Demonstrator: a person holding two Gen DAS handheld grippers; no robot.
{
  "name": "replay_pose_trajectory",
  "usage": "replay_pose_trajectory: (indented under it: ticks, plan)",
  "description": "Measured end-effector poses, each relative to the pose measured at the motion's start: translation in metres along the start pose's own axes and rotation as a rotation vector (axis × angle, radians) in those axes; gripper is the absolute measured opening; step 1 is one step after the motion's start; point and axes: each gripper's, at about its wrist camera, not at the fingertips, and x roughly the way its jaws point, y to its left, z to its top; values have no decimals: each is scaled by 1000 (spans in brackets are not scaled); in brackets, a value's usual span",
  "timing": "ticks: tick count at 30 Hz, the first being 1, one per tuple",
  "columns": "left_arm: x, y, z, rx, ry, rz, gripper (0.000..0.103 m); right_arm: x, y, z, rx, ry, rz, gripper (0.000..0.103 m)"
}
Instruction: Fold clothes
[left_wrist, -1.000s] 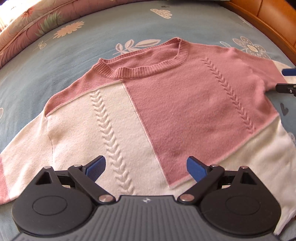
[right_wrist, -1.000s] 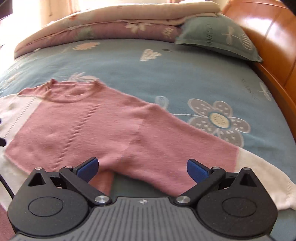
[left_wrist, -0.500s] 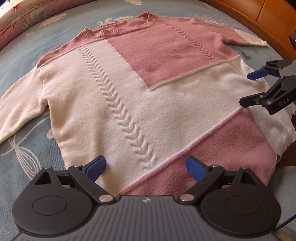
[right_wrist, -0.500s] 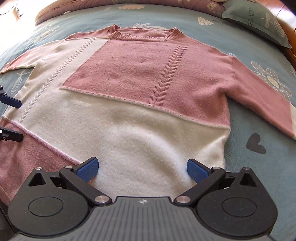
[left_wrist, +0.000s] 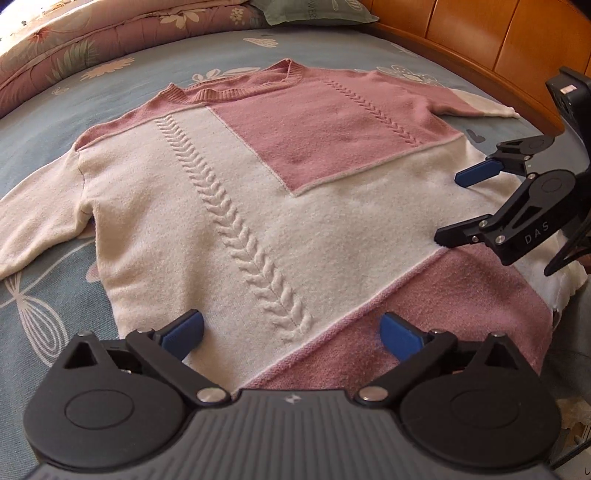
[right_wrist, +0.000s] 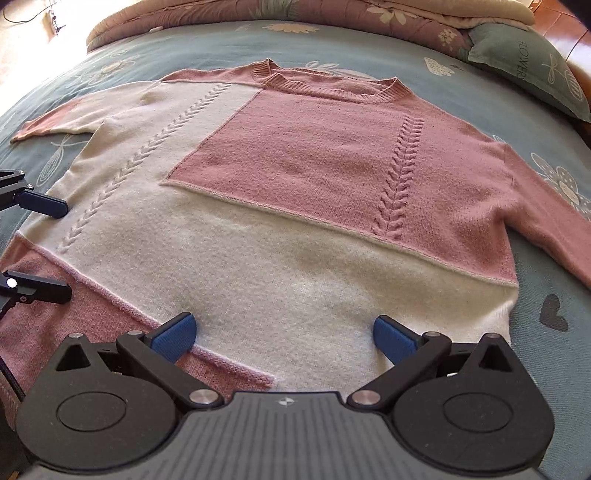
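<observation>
Both wrist views are bright with daylight that enters from the upper left of the frame, where the folded quilt (left_wrist: 55, 55) and floor wash out to near white. Shadows are soft and faint. The sweater (right_wrist: 295, 221) knit is sharp at the centre. Fisheye distortion bows the bed (right_wrist: 535, 332) edges, and the wooden headboard (left_wrist: 498, 44) carries a warm sheen.

Sweater (left_wrist: 295, 206): pink and cream blocks, raised braid knit, pink ribbed collar. Bedsheet (right_wrist: 207, 48) beyond: grey-blue, white flowers, dark heart. Quilt (left_wrist: 74, 48) farthest: mauve floral. Pillow (right_wrist: 535, 74): grey-green, lettered. Tool pads (left_wrist: 183, 334): blue.
</observation>
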Motion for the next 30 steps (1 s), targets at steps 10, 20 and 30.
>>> replay_pose_trajectory:
  ticks: [10,20,30]
  plan:
    - [4,2,6,-105,-44,18,102,1,-2,-3,-1,-33,11,103]
    - [-1,-1,0,-143,-72,19,102,-2,8,1,67,2,-55,103]
    - [-40,-38,-47,-181,-170,122,102,-49,64,-57,131,-165,-76,103]
